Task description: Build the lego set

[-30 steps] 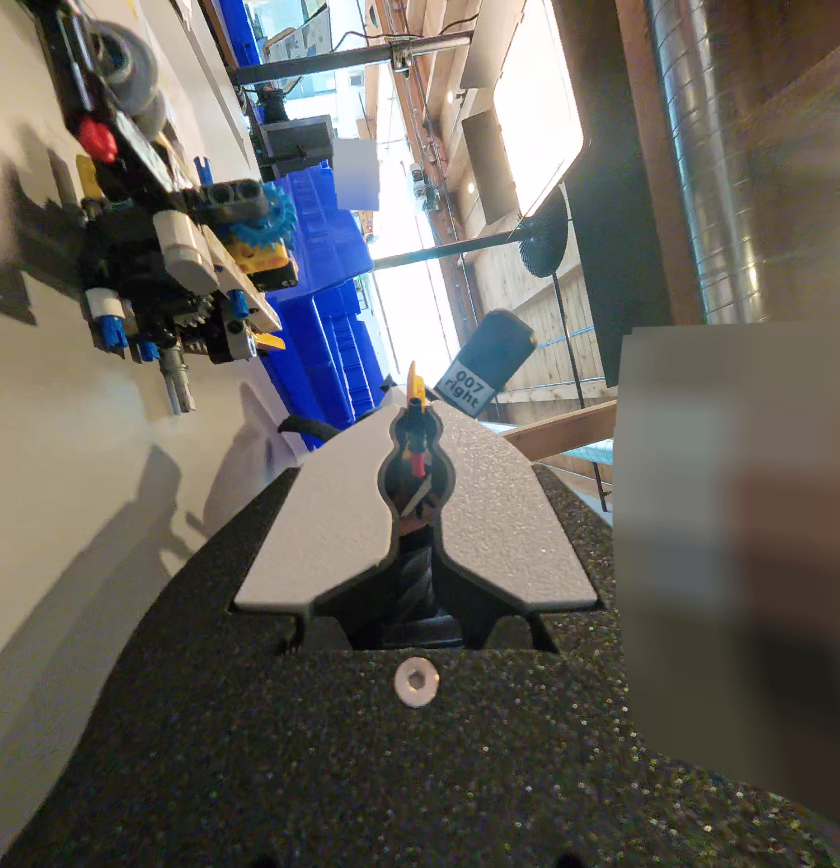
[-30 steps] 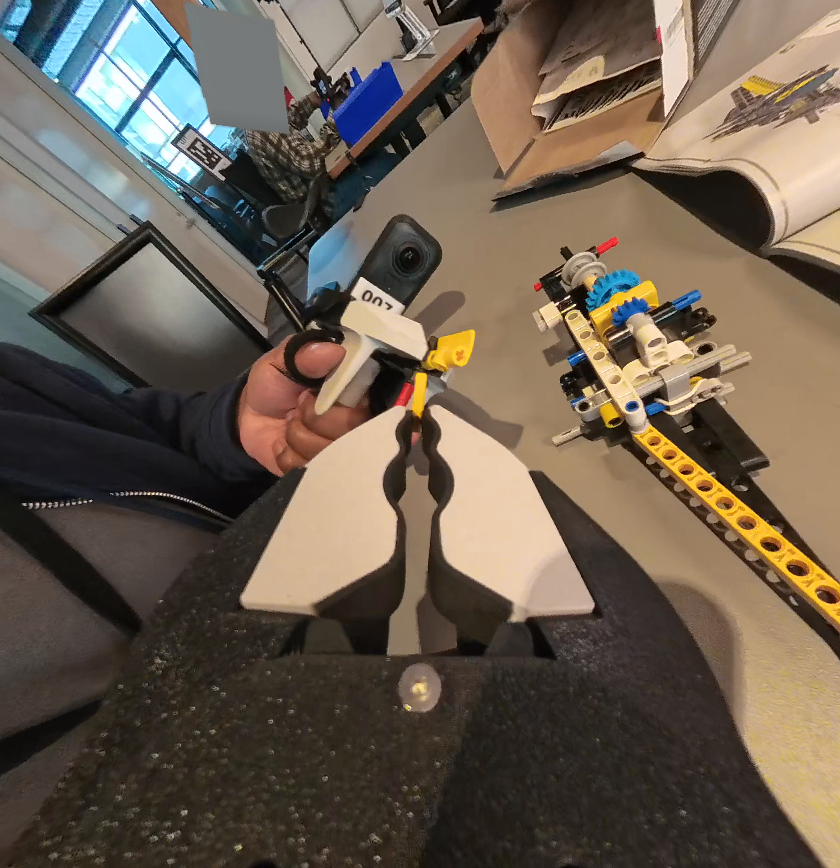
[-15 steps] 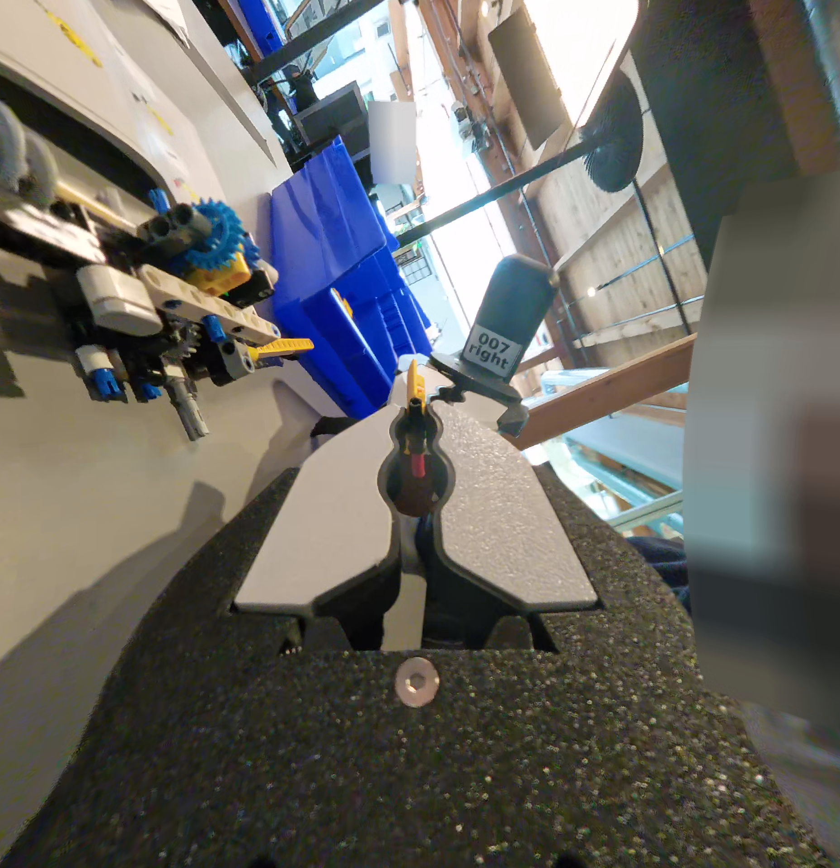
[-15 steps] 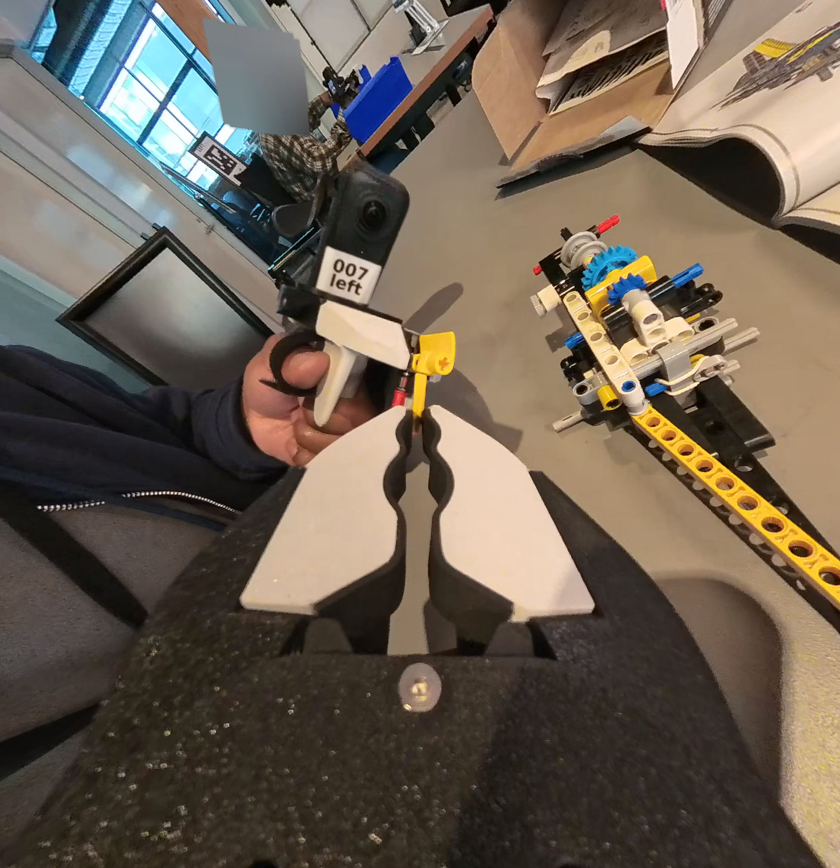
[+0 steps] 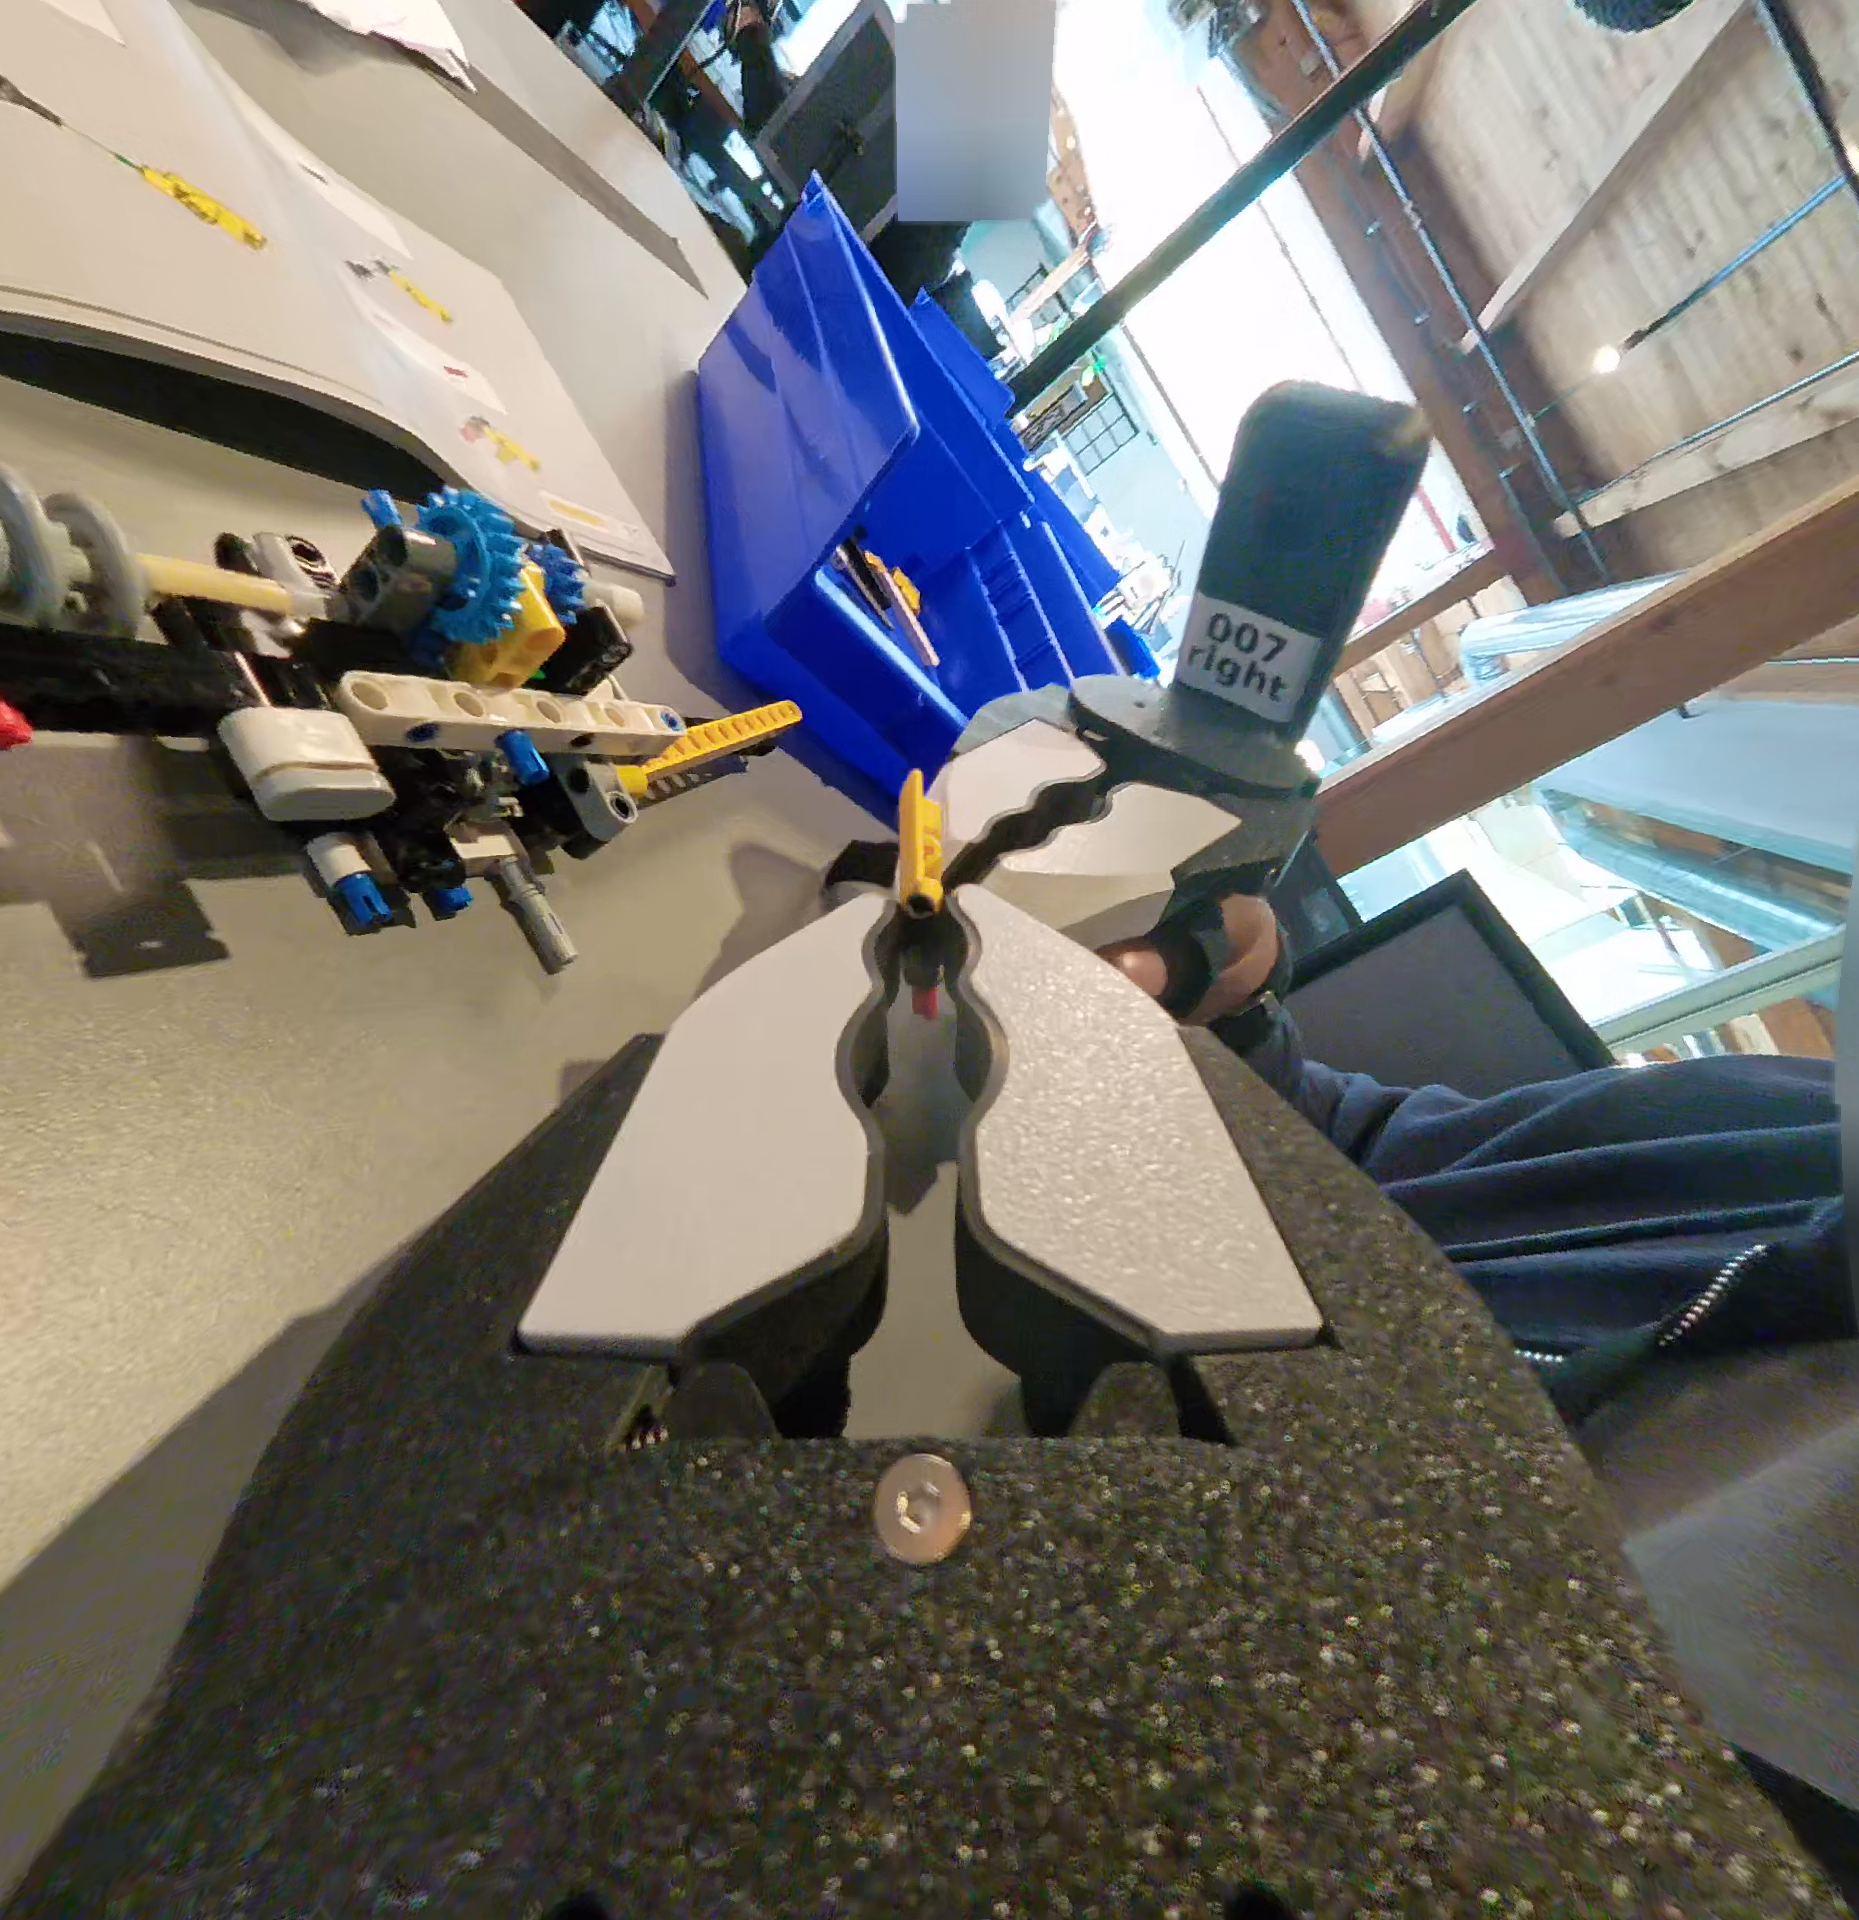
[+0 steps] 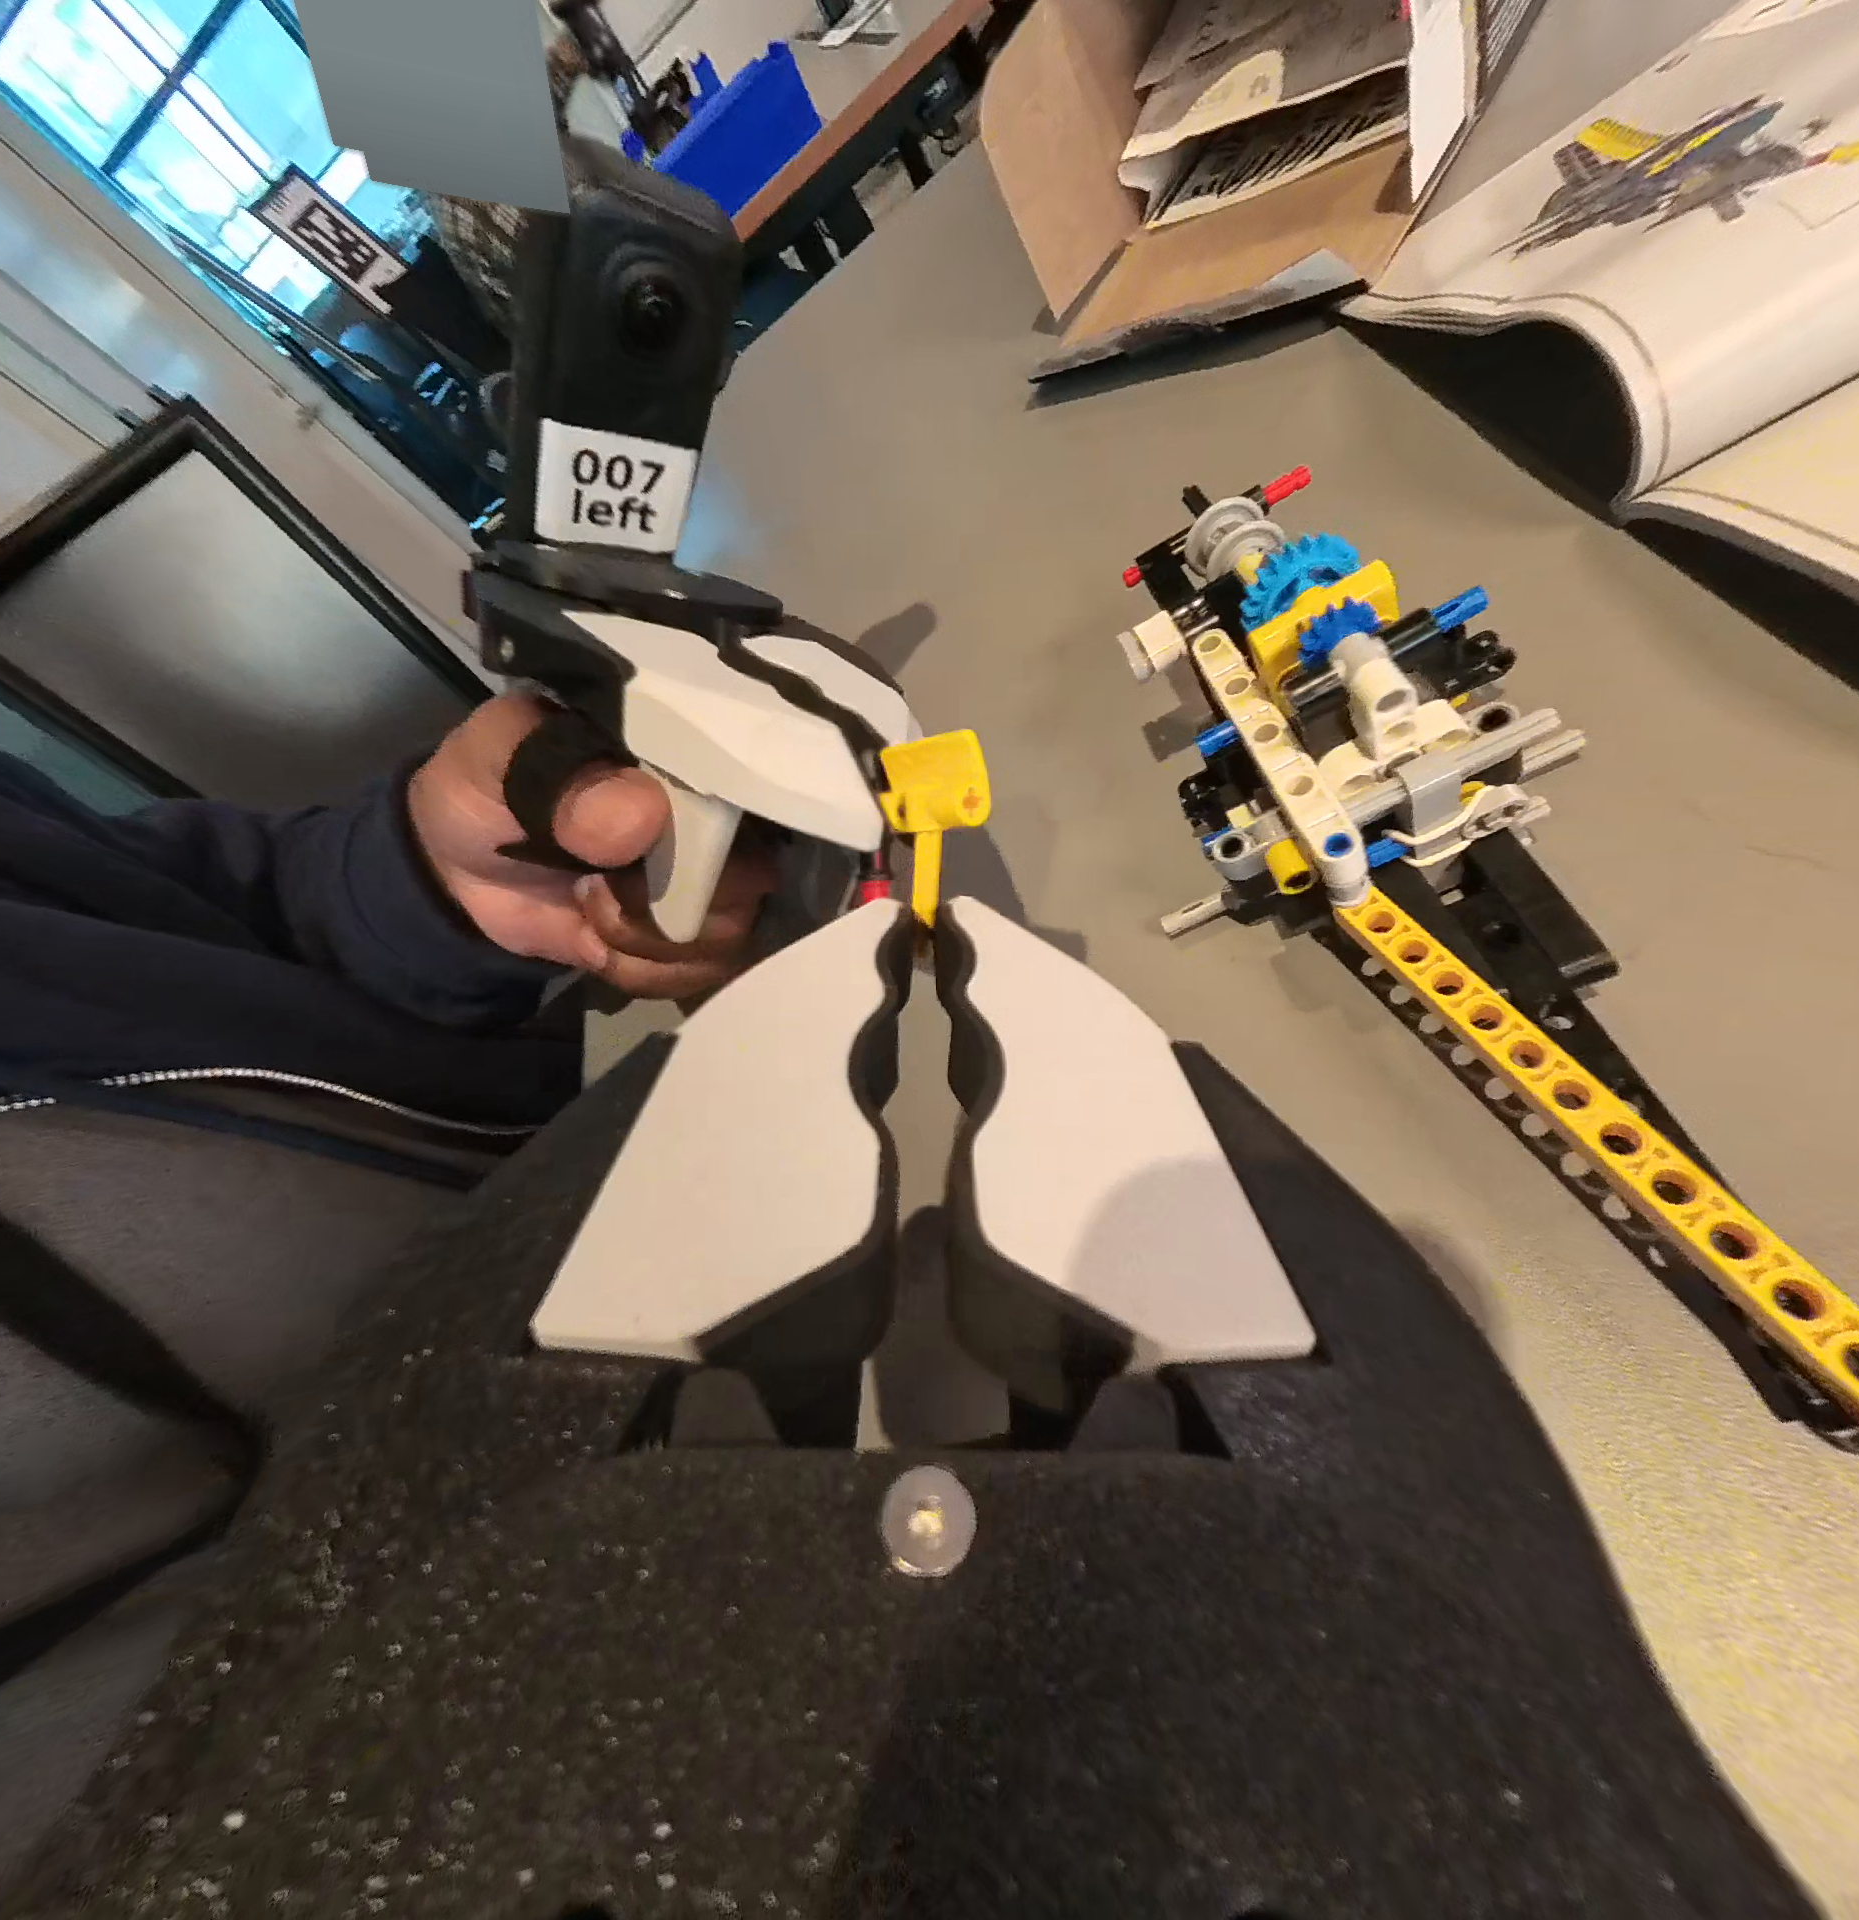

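The desk [image 6: 904, 436] is flat and grey. On it lies the half-built lego model [image 6: 1330, 727], with blue gears, pale beams and a long yellow beam [image 6: 1590, 1122] that reaches toward the near edge. An open instruction book [image 6: 1673, 270] lies beyond the model, and an open cardboard box [image 6: 1195, 208] with printed sheets stands farther back. In the left wrist view a blue plastic bin [image 5: 842, 520] stands near the model, just past the book. The room behind has big windows, wooden beams and a dark framed panel.

Both tongs are above the desk and meet at 1 small yellow piece [image 6: 935, 800], apart from the model. The left tongs [image 5: 917, 914] are nearly closed, with the upper part of the piece pinched at their tips; a small red part [image 5: 923, 1000] shows just behind the tips. The right tongs [image 6: 923, 920] are narrow too, and their tips grip the thin lower stem of the same piece. A hand [image 6: 551, 842] in a dark sleeve holds the left tool.
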A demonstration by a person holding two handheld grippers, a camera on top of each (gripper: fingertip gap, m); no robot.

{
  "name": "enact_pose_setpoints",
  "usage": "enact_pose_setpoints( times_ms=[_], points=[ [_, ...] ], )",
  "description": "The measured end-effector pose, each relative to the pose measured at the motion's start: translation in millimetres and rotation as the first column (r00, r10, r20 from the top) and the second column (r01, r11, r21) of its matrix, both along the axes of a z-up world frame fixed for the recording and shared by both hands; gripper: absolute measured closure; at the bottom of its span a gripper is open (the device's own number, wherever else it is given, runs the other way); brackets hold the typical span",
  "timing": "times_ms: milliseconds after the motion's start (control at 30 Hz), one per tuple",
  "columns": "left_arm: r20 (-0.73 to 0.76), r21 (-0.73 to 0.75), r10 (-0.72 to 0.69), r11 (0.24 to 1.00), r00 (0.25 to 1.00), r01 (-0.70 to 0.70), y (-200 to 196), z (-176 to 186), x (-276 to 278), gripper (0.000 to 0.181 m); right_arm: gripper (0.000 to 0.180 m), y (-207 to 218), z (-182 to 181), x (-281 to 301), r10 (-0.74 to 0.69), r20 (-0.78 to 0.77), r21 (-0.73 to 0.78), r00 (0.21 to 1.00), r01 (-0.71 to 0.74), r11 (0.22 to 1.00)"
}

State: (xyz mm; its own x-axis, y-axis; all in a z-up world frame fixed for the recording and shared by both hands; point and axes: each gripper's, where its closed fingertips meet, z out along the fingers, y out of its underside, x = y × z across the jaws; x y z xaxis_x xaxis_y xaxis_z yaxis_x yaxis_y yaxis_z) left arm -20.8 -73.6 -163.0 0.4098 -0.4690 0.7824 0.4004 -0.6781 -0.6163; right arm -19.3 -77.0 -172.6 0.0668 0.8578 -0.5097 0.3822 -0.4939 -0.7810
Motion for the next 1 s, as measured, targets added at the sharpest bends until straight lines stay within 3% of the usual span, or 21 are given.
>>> enact_pose_setpoints(
  times_ms=[167, 433, 1000],
  points=[
    [-0.08, -0.009, -0.033, 0.999, 0.996, 0.032, -3, -8, 2, 0.174, 0.176, -1, -8, 0, 0.015, 0.057, 0.102, 0.998, -0.021, 0.995],
    [-0.215, -0.016, -0.199, 0.98, 0.956, 0.201, -17, -20, 6, 0.174, 0.176, -11, -15, 3, 0.1, 0.104, 0.183, 0.99, -0.118, 0.976],
    [-0.319, 0.005, -0.32, 0.941, 0.892, 0.339, -25, -29, 9, 0.172, 0.176, -23, -27, 4, 0.179, 0.149, 0.188, 0.973, -0.205, 0.961]
  ],
)
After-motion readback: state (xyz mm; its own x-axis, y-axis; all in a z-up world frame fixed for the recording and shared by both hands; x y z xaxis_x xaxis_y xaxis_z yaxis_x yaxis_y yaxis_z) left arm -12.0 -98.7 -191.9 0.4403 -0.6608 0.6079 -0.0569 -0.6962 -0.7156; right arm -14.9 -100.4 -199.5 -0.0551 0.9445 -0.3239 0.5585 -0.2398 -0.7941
